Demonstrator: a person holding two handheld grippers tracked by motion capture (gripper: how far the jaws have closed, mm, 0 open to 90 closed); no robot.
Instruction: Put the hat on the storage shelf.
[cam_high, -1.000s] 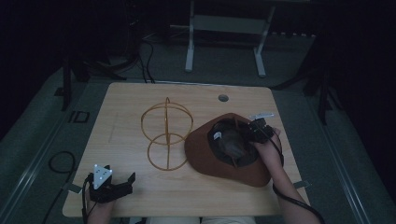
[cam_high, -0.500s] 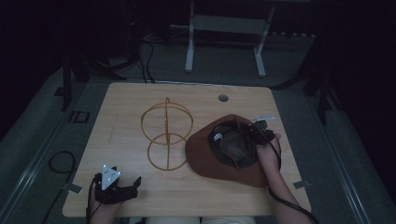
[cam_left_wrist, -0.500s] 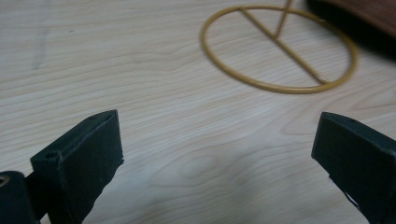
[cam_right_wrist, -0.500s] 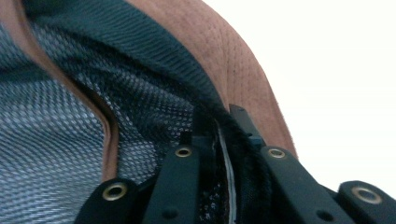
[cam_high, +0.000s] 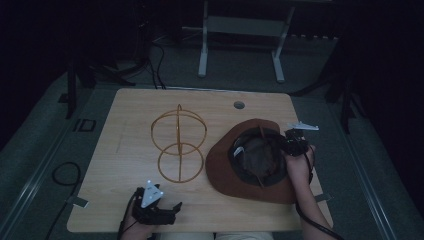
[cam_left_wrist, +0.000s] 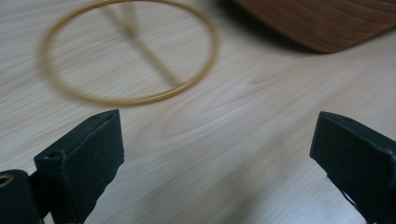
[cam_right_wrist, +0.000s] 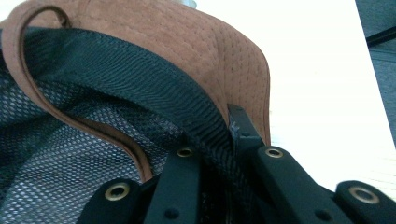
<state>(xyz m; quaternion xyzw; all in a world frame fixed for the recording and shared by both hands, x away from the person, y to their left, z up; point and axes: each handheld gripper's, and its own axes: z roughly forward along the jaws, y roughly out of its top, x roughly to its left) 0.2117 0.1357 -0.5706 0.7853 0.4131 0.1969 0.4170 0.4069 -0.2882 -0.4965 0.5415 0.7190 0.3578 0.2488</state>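
Observation:
A brown suede hat (cam_high: 222, 170) lies upside down on the right half of the wooden table (cam_high: 130, 115), its black mesh lining facing up. My right gripper (cam_high: 288, 145) is shut on the hat's right side. In the right gripper view the jaws (cam_right_wrist: 215, 140) pinch the mesh band and the brim of the hat (cam_right_wrist: 187, 42) between them. A gold wire hat stand (cam_high: 178, 130) rests left of the hat. My left gripper (cam_high: 172, 214) stands open near the front edge and holds nothing. In its own view the left gripper (cam_left_wrist: 215, 154) faces the stand's ring (cam_left_wrist: 140, 100) and the hat's brim (cam_left_wrist: 327, 23).
A round cable hole (cam_high: 239, 105) sits near the table's far edge. Behind the table a white desk frame (cam_high: 202, 55) stands on the dark floor. Bare wood lies to the left of the stand and along the front edge.
My left gripper has slid right along the front edge, toward the stand's ring. My right hand has shifted slightly and lifted a little at the hat's right rim.

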